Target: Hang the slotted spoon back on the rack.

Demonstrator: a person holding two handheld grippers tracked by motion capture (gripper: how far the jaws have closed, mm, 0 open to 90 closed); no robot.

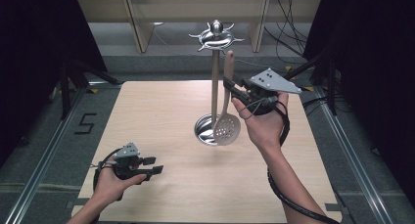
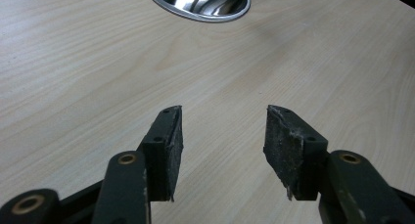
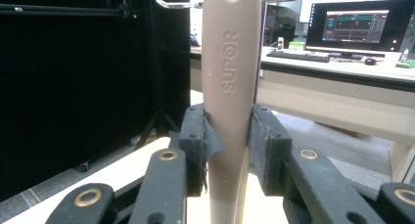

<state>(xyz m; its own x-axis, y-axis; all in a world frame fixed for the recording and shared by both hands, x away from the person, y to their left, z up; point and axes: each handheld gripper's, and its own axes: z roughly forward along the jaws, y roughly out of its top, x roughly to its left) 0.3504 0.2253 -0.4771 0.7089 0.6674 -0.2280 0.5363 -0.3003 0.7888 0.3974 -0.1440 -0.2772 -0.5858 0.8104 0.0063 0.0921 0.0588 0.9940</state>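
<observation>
Beige plastic, the slotted spoon [image 1: 226,106] hangs upright, handle up, clenched at its handle by the right gripper [image 1: 234,89] just right of the steel rack [image 1: 215,77]; its hooks sit above the handle tip. The left gripper [image 1: 152,166] rests released at the near left surface [image 1: 161,111].
</observation>
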